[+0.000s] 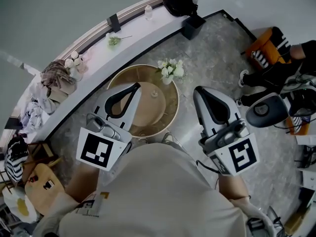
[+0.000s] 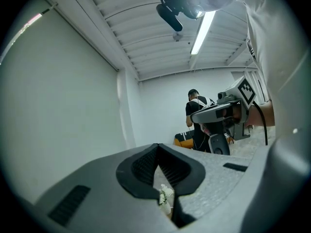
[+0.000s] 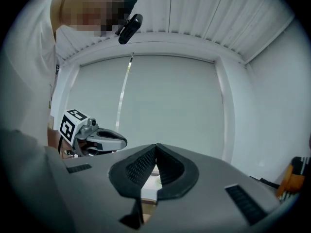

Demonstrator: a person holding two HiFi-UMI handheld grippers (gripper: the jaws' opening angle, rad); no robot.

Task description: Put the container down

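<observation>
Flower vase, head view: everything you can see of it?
The flower vase is small and white, maybe ceramic, upright, holding white blossoms with green leaves. It stands at the far edge of the round tan table; whether its base is on the top or just beside it is unclear. Nothing else touches it. The left gripper view also shows it, beyond the jaws.

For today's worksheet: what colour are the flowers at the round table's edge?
White flowers, clearest in the head view.

Partly behind left claw (image 1: 136, 86): round table (image 1: 170, 113)
</observation>
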